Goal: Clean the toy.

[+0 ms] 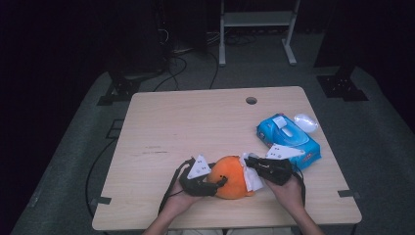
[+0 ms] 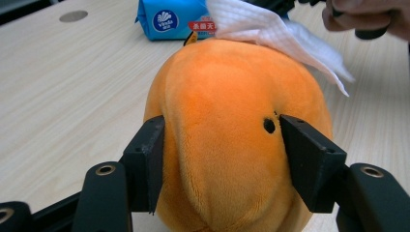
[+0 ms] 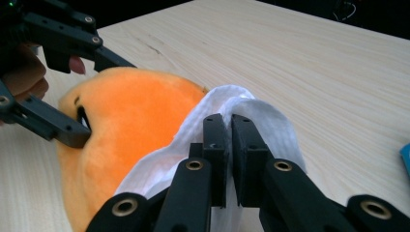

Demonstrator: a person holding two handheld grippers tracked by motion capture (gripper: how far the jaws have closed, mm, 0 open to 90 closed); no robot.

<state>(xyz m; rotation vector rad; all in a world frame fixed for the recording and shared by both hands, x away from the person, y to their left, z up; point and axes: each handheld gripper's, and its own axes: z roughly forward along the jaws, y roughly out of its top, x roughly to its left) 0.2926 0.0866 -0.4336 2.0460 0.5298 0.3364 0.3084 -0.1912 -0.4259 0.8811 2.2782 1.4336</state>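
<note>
Wiping works best with light strokes: the right hand-held gripper [image 3: 231,126], clamped on one white paper tissue [image 3: 261,121], rubs the single round orange plush toy [image 1: 231,176] near the wooden tabletop's [image 1: 195,122] front edge, while the left hand-held gripper [image 2: 220,133] pinches its sides. One blue tissue pack [image 1: 288,139] sits beside.

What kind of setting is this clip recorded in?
Most likely a lab or studio set up for recording, not a home. A lone light wooden table with a cable hole stands on grey carpet in a dark room, with black stand bases and loose cables behind it and a white metal frame at the back.
</note>
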